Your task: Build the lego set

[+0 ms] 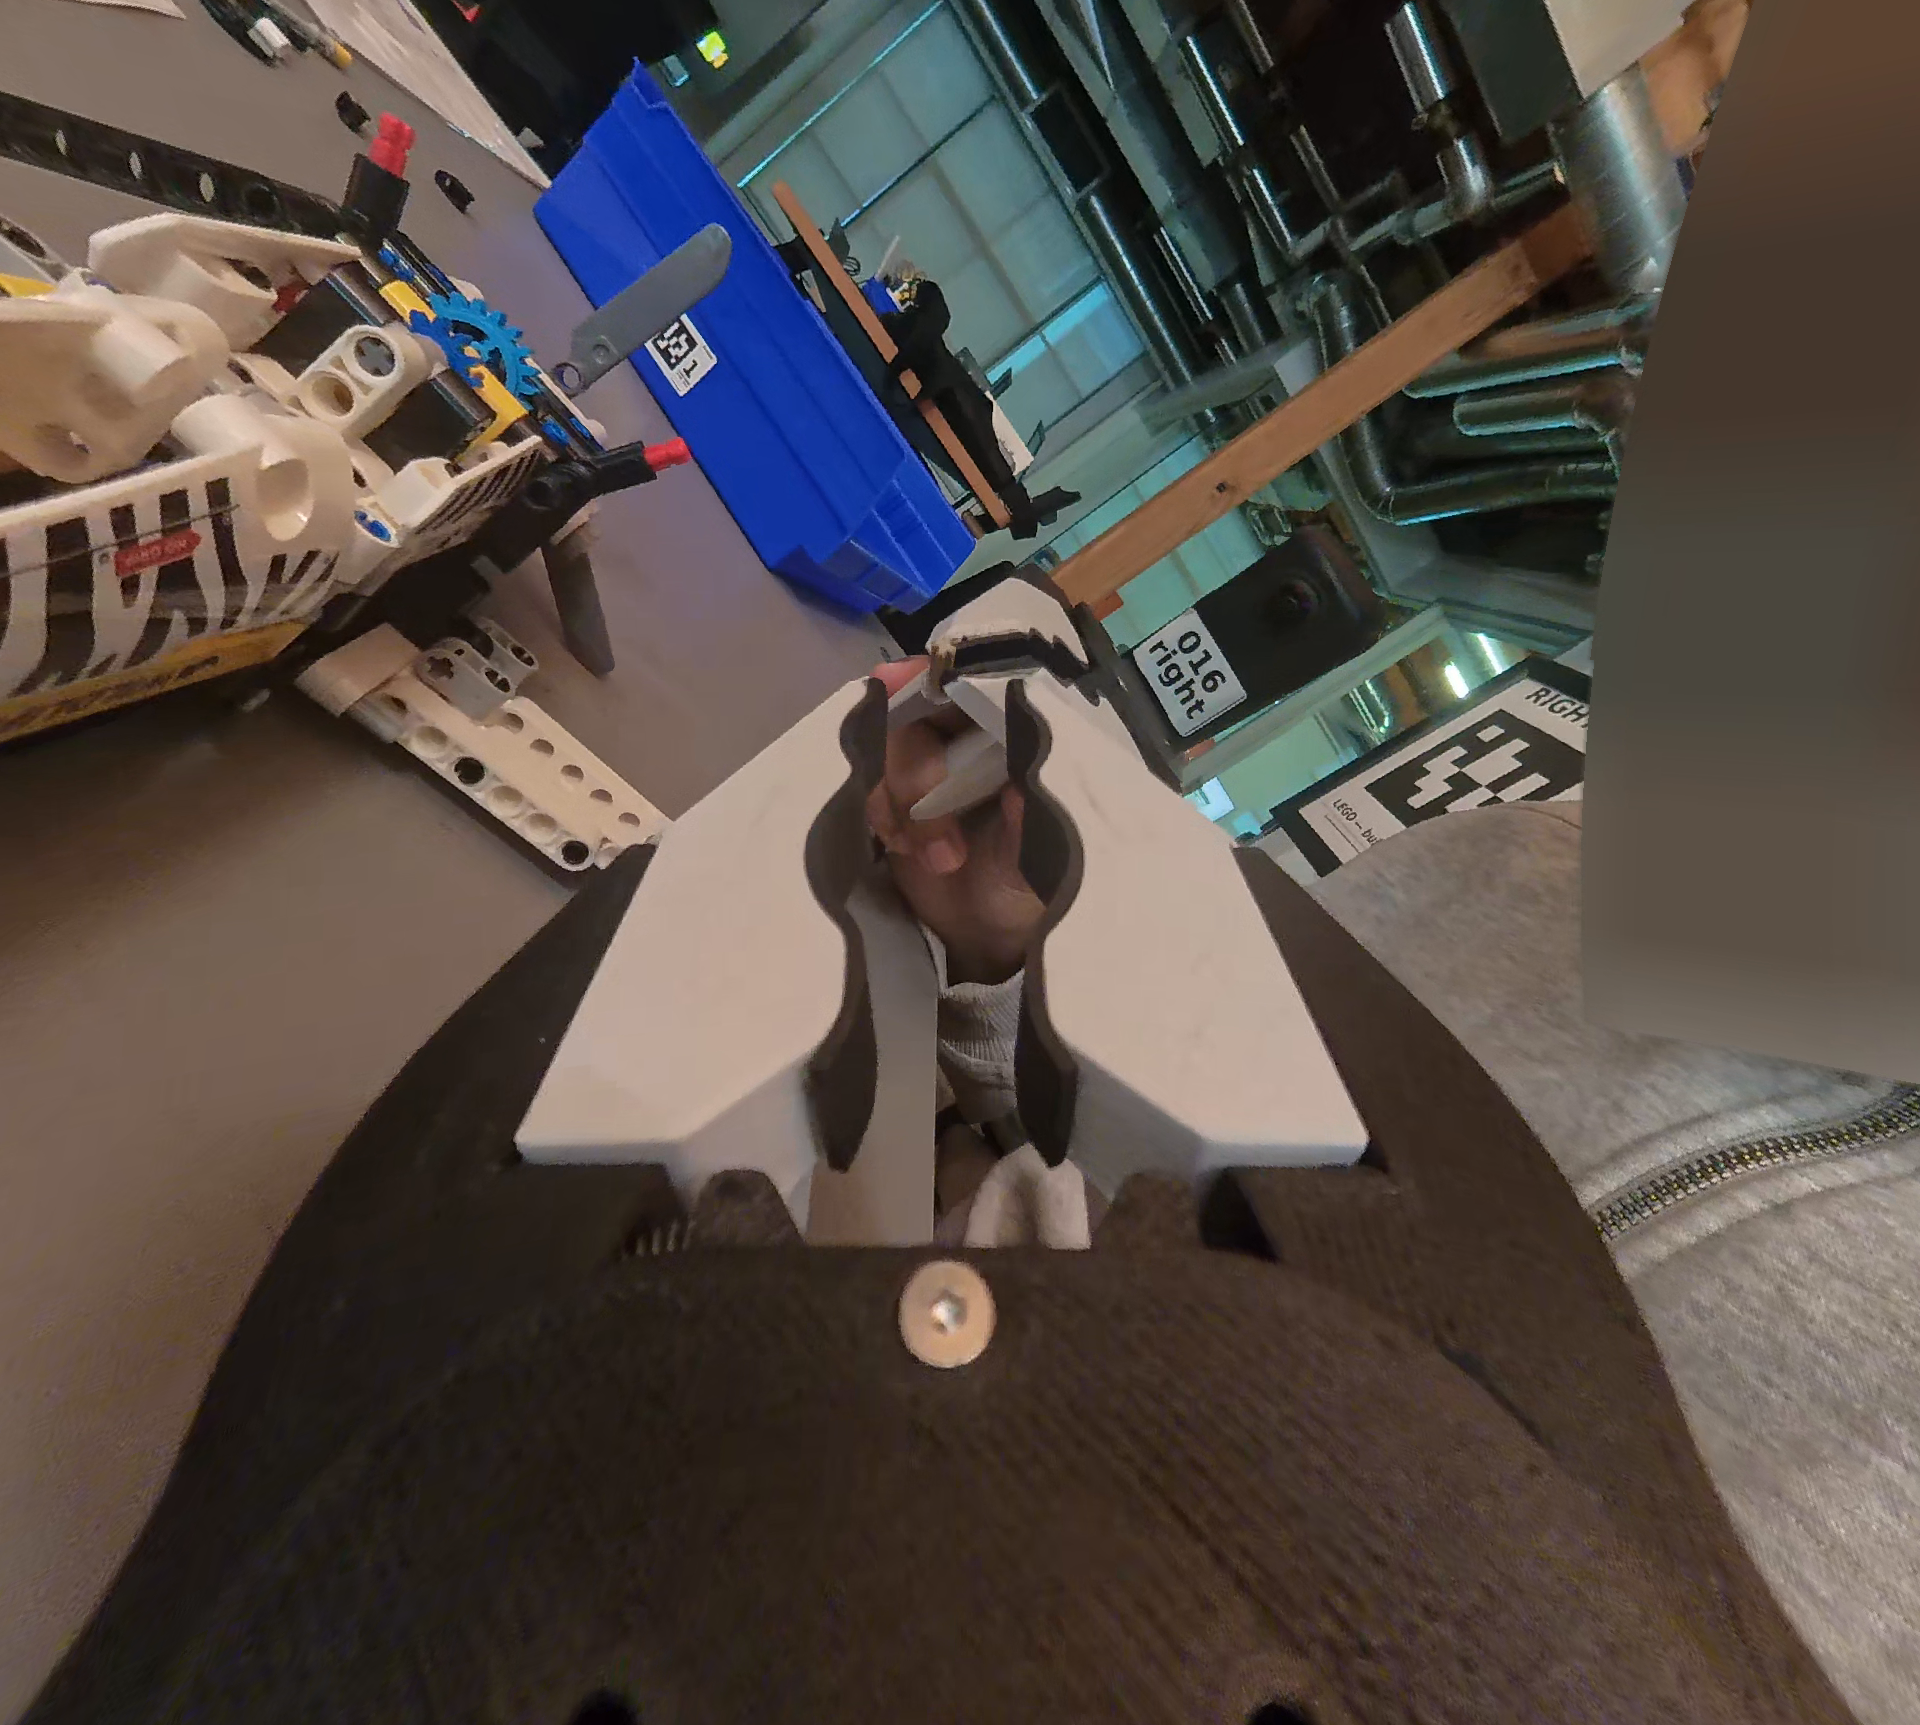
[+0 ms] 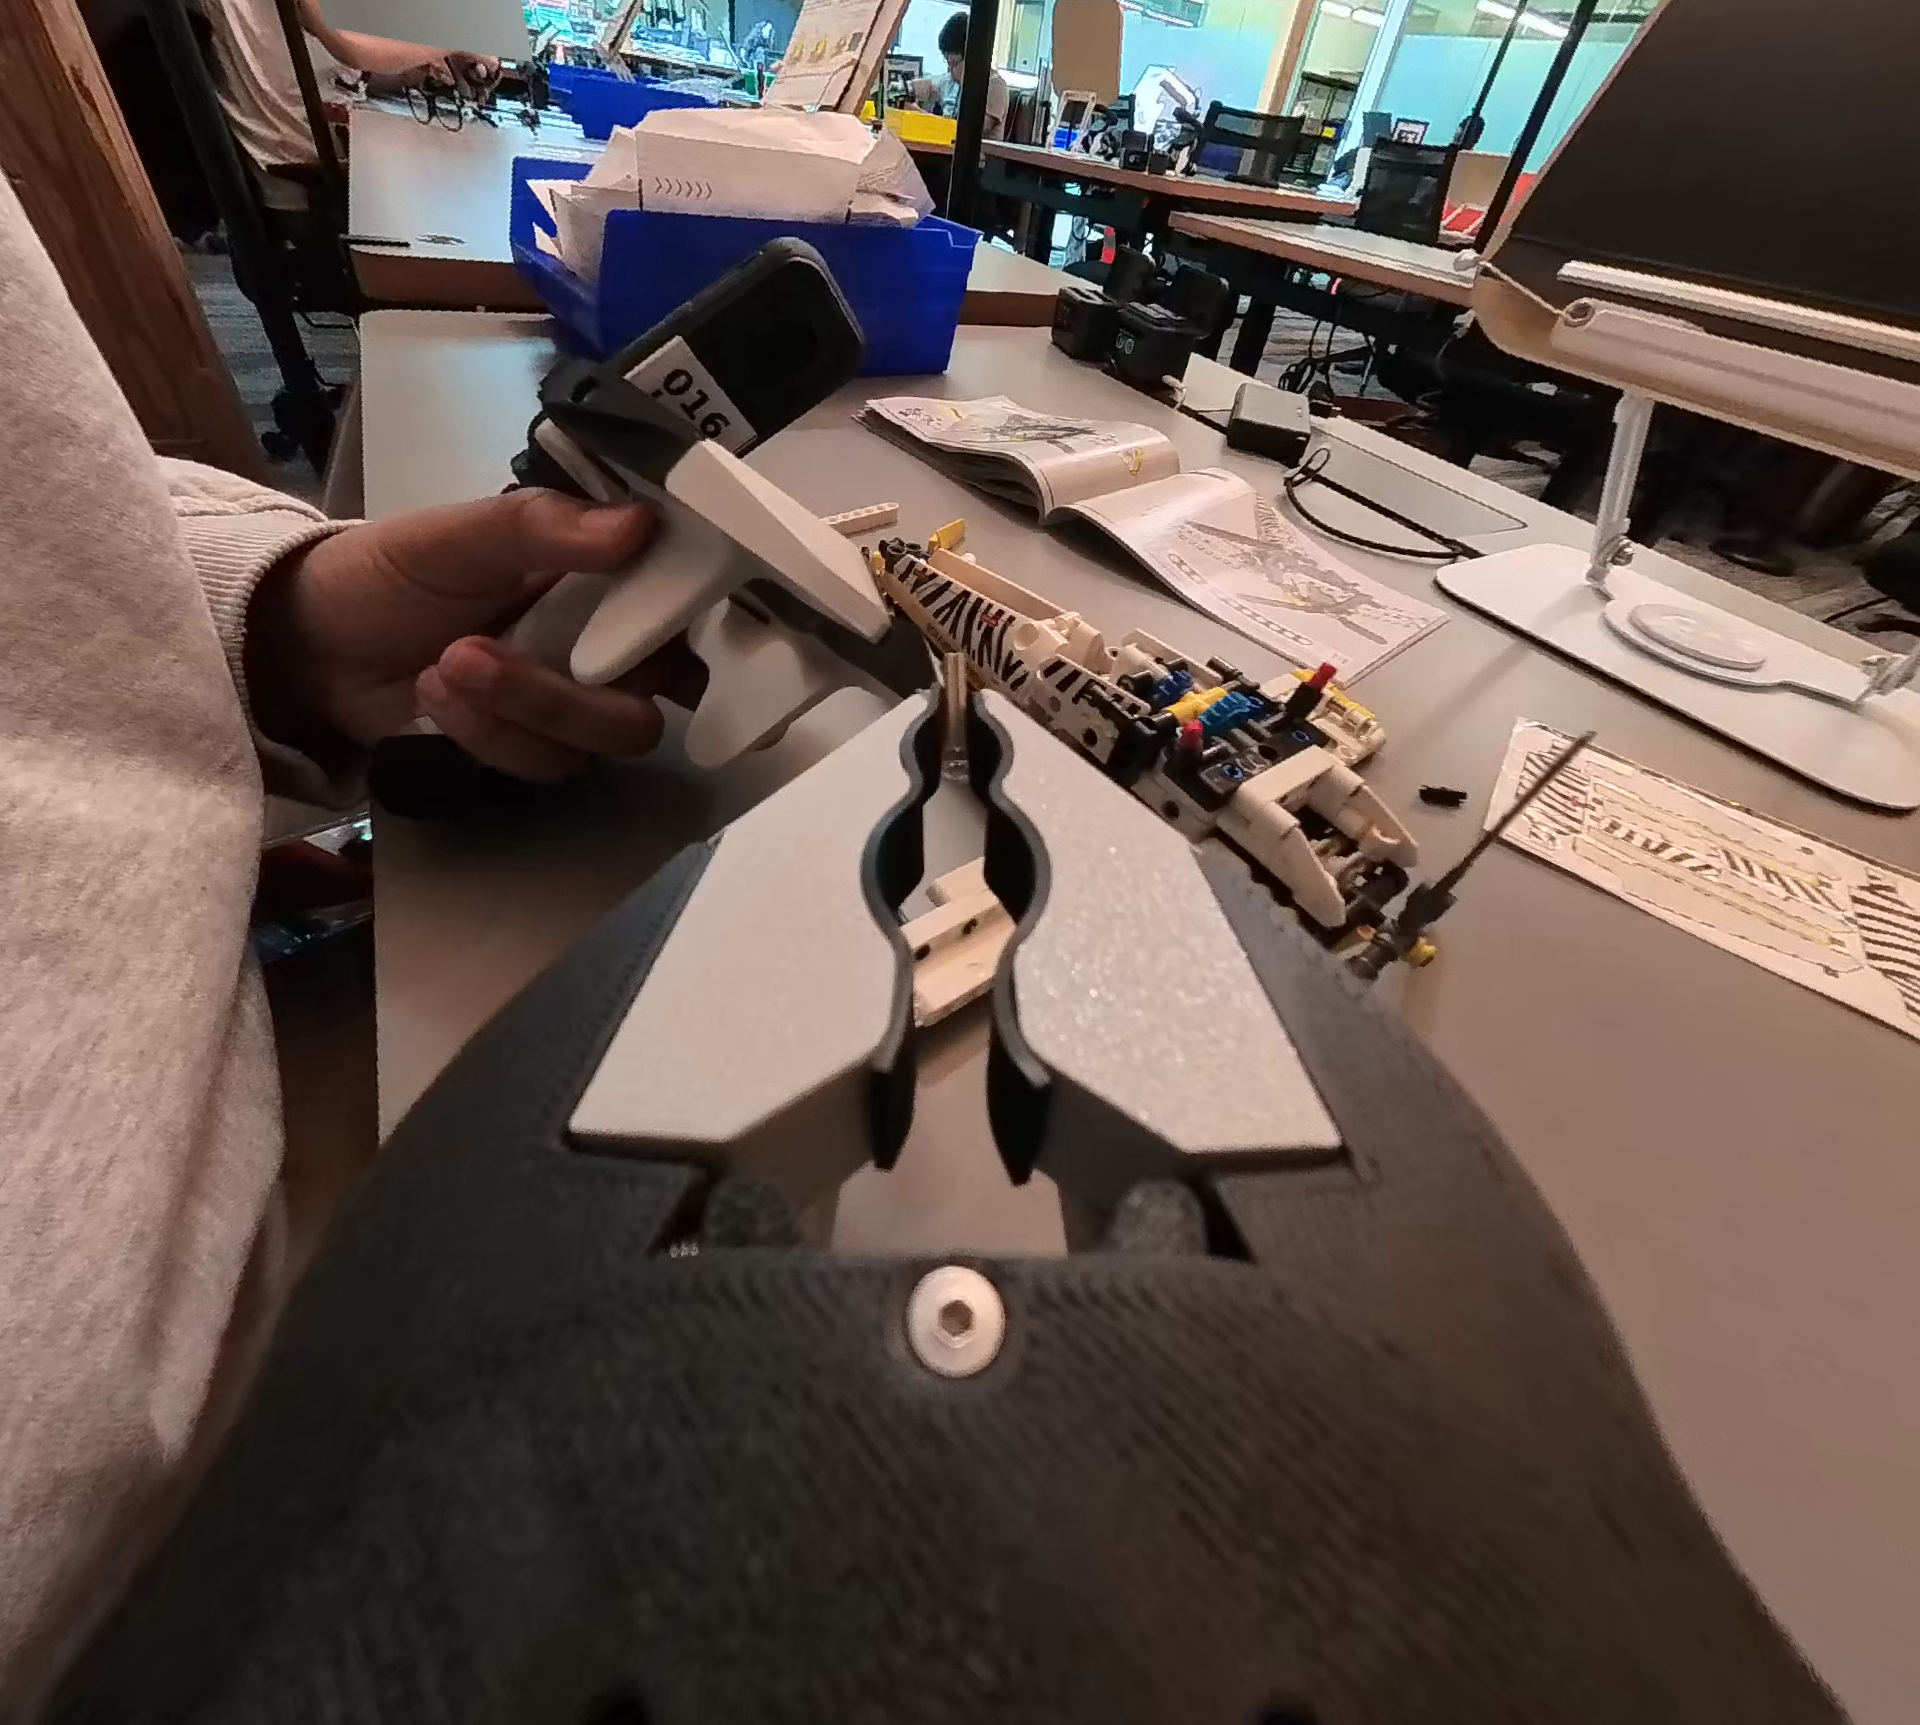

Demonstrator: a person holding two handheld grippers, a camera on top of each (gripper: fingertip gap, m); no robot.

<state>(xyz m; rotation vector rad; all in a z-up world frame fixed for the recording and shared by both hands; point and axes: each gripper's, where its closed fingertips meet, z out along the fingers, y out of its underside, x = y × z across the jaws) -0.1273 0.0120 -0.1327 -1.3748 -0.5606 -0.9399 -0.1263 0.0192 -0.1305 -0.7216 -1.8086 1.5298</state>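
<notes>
Grey table (image 2: 1558, 1208) bears zebra-striped white lego model (image 2: 1101, 699); right hand-held gripper (image 2: 954, 719) clamps grey pin (image 2: 952, 688).

blue bin (image 2: 831, 293) holding crumpled paper (image 2: 769, 163) | power adapter (image 2: 1268, 420) | lamp base (image 2: 1662, 626)

Grey ribbed-cuff sleeve (image 2: 125, 740) — zipped

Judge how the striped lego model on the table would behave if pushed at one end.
The lego model is long and narrow, so it would probably pivot rather than slide straight. Its protruding pins and thin black rod look liable to snag or pop off. Being plastic beams, likely stiff and light.
</notes>
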